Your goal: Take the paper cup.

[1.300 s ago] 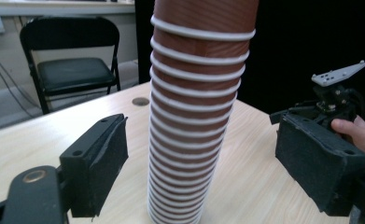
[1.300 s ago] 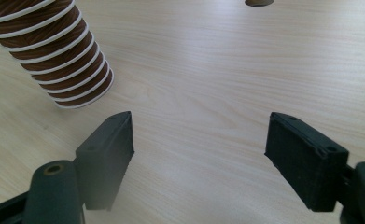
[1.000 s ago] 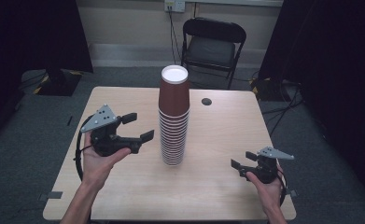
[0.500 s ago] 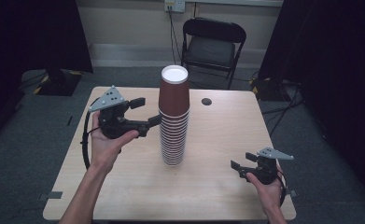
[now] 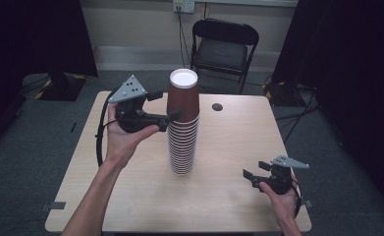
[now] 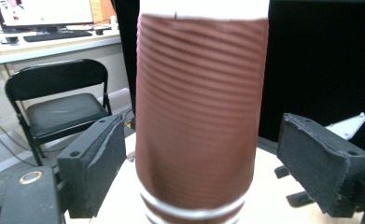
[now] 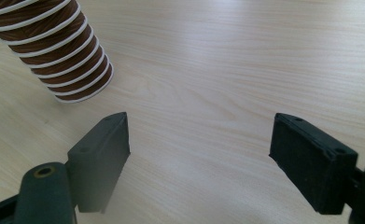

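- While the left gripper [image 5: 172,105] sits at the top cup [image 5: 183,96] of the tall cup stack [image 5: 182,142] in the high view, its jaws straddle that cup near the top of the stack, mid worktop [image 5: 229,196]. Risk: a sideways nudge this high up tips the whole column.
- High view, right gripper [image 5: 251,178]: parked low near the worktop's right front corner, well apart from the stack, jaws apart, nothing in them. It can't brace the base, so a topple goes uncaught.
- Left gripper view: top cup [image 6: 199,116] stands between the two pads [image 6: 94,168], with a gap visible on both sides, so released, not yet clamped. The jaws have just been opening a bit, cup between them. Risk: a hard squeeze dents the paper wall; a weak one slips.
- Same view: the cup below [image 6: 189,212] shows its white rim right under the top one. Risk: nested cups stick, so a lift may drag two or more up.
- Right gripper view: jaws wide, empty, over bare worktop [image 7: 227,93]; stack bottom [image 7: 63,56] at upper left, well apart. Likely no help if the column slides.
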`<state>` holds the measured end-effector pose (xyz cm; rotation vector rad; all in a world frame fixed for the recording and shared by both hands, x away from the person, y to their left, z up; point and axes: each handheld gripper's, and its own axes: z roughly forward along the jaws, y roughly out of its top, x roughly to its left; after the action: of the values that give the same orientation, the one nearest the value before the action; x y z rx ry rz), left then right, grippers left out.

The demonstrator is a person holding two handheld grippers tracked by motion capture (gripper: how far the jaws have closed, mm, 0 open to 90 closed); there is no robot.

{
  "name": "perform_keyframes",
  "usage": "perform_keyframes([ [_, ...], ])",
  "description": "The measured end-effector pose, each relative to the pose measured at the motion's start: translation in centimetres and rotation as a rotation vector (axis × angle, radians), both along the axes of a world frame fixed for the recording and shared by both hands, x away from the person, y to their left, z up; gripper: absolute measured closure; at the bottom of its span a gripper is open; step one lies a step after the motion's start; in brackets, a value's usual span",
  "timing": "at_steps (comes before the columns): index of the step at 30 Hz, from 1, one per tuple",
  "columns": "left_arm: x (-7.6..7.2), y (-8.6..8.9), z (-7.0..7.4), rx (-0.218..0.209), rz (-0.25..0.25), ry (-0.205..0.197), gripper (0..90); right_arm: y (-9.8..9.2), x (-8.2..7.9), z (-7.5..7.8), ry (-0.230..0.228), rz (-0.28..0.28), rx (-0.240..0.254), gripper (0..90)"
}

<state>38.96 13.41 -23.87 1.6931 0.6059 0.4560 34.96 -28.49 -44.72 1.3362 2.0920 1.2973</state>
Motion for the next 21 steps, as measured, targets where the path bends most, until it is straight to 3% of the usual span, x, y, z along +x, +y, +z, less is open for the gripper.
perform_keyframes([
  [3,0.4,-0.9,0.5,0.020,-0.002,0.002,15.4,-0.1,0.0,0.0,0.001,-0.001,0.003,19.4],
  [5,0.5,-1.5,0.5,0.042,-0.002,-0.025,14.4,-0.1,0.0,0.0,0.002,0.002,0.005,19.4],
  [8,1.3,-2.1,0.2,0.054,0.013,0.002,14.0,-0.3,0.0,0.1,-0.001,0.003,0.015,19.5],
  [15,2.2,-2.8,-0.1,0.046,0.009,0.018,12.9,-0.6,-0.1,0.1,0.001,-0.007,0.021,19.6],
  [18,2.2,-3.7,0.0,0.082,0.025,0.014,9.3,-0.6,-0.1,0.1,0.001,-0.005,0.022,19.8],
  [21,2.4,-4.0,-0.1,0.087,0.026,0.016,8.1,-0.5,-0.1,0.1,-0.002,-0.005,0.021,20.1],
])
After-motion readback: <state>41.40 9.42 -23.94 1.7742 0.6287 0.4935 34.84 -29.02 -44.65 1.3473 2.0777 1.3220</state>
